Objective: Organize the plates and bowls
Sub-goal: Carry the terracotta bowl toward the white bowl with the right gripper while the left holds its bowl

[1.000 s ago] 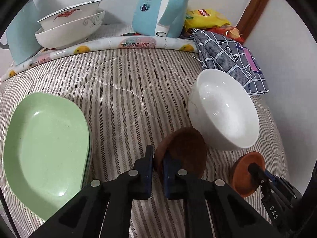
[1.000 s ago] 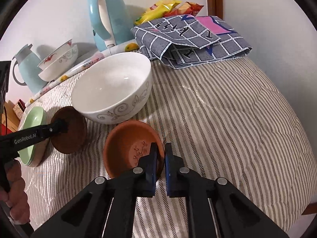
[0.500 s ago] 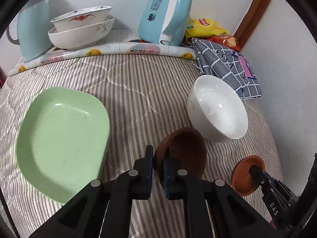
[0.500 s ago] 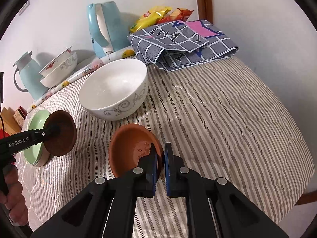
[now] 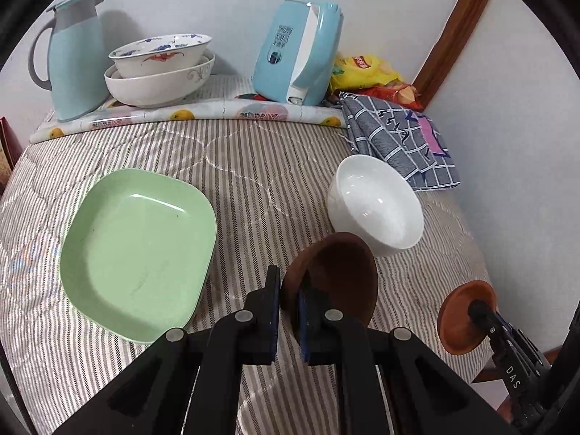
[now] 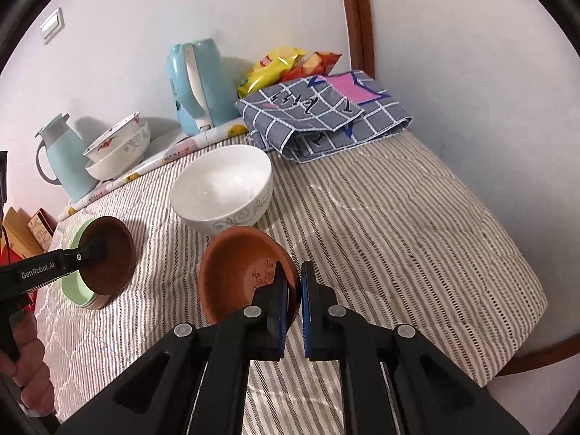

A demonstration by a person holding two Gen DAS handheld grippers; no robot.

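With each small saucer pinched by its rim alone, the dark brown saucer (image 5: 331,275) in the left gripper (image 5: 289,299) and the terracotta saucer (image 6: 246,275) in the right gripper (image 6: 293,290), both held above the striped surface (image 6: 398,239), either could be levered out of the jaws if tilted.

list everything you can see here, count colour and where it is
dark brown dish: 1, dark brown, clamped by its rim in left gripper
terracotta dish: 1, orange-brown, clamped by its rim in right gripper
white bowl: 1, white, mid cloth
green plates: stack, light green, left on cloth
patterned bowls: 2 nested, white, back left
jug: 1, pale blue, back left
kettle: 1, pale blue, back centre
snack bags: 2, yellow and red, back corner
folded cloth: 1, grey checked, back right
left gripper: 1, black, shut
right gripper: 1, black, shut
hand: 1, holds the left gripper's handle
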